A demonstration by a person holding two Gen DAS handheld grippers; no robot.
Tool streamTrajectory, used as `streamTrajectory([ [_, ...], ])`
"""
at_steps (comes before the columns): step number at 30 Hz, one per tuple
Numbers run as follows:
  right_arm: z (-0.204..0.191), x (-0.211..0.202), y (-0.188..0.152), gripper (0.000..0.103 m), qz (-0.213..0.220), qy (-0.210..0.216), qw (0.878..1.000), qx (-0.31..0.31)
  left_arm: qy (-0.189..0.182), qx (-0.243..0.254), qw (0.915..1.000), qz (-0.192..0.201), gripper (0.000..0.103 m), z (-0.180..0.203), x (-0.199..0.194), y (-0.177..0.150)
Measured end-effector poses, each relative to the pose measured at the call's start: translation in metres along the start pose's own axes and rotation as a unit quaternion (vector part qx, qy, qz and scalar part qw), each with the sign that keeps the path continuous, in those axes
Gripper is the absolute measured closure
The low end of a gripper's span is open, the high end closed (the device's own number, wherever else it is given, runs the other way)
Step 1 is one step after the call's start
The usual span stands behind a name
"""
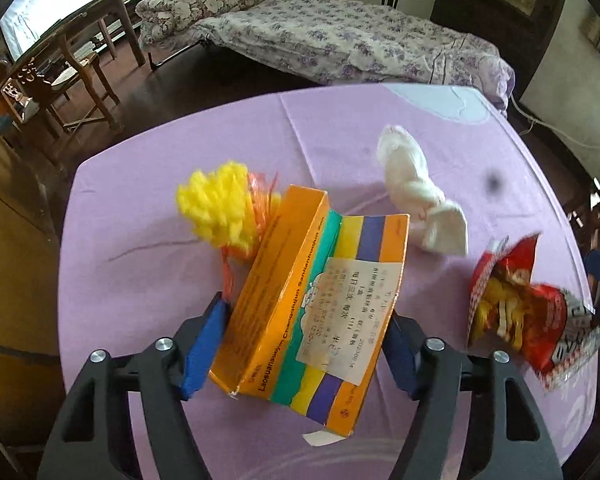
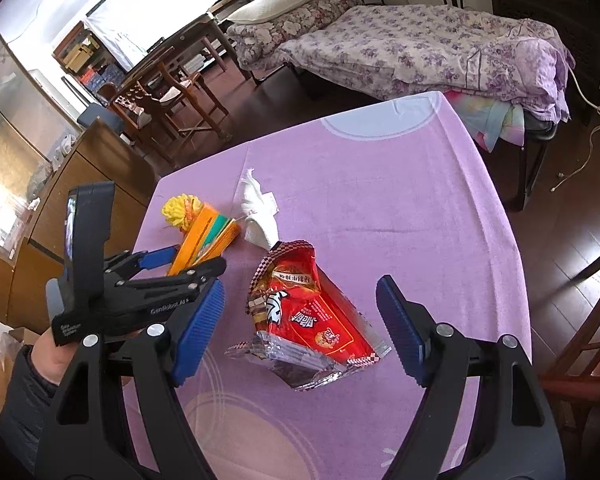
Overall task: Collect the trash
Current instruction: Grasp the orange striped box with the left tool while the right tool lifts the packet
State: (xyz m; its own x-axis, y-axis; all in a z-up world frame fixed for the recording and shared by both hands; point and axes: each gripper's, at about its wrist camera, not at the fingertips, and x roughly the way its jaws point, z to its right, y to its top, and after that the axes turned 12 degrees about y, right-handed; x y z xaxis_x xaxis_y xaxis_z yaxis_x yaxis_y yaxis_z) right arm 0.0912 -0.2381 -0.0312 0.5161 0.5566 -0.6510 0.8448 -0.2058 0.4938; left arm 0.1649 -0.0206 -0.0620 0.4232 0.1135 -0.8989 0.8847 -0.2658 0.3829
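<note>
Fingers (image 1: 204, 340) seemingly pinch orange box (image 1: 312, 312) | lilac tablecloth (image 1: 180, 152) | bed (image 1: 340, 36) behind

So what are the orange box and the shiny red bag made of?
The orange box looks like thin printed cardboard: flat panels, folded edges, a paper label stuck on. The red bag looks like crinkly plastic foil, with a silvery glossy inside showing at the torn edge.

A lilac cloth with pale circles covered the table (image 2: 400, 208). The flat cardboard box (image 1: 312, 312) was orange with green, yellow and purple stripes. Beside it lay a bright yellow fluffy tuft (image 1: 216, 208), a crumpled white tissue (image 1: 416, 196) and a red foil snack bag (image 2: 316, 312) edged in checks.
</note>
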Motion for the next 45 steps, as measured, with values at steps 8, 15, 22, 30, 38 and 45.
streamTrajectory([
  [8, -0.002, 0.0, -0.001, 0.023, -0.011, 0.002, 1.0, -0.01, -0.036, -0.013, 0.999, -0.024, 0.036, 0.002, -0.029, -0.04],
  [15, -0.013, 0.012, -0.009, 0.016, -0.037, -0.025, 0.998, -0.046, -0.042, -0.022, 0.9978, -0.047, 0.035, 0.002, -0.027, -0.05],
  [22, -0.015, 0.029, -0.017, 0.016, -0.074, -0.067, 0.993, -0.07, -0.047, -0.021, 0.9979, -0.041, 0.026, 0.005, -0.023, -0.046],
  [30, -0.021, 0.038, -0.022, 0.065, -0.104, -0.072, 0.988, -0.092, -0.022, -0.005, 0.9996, -0.019, 0.041, 0.014, -0.024, -0.04],
  [38, -0.029, 0.026, -0.019, 0.09, -0.074, -0.049, 0.992, -0.092, -0.045, -0.038, 0.9982, -0.014, 0.044, -0.004, -0.037, -0.049],
  [45, -0.038, 0.016, -0.02, 0.091, -0.049, -0.03, 0.994, -0.096, -0.048, -0.077, 0.9958, 0.008, 0.044, -0.028, -0.072, -0.07],
])
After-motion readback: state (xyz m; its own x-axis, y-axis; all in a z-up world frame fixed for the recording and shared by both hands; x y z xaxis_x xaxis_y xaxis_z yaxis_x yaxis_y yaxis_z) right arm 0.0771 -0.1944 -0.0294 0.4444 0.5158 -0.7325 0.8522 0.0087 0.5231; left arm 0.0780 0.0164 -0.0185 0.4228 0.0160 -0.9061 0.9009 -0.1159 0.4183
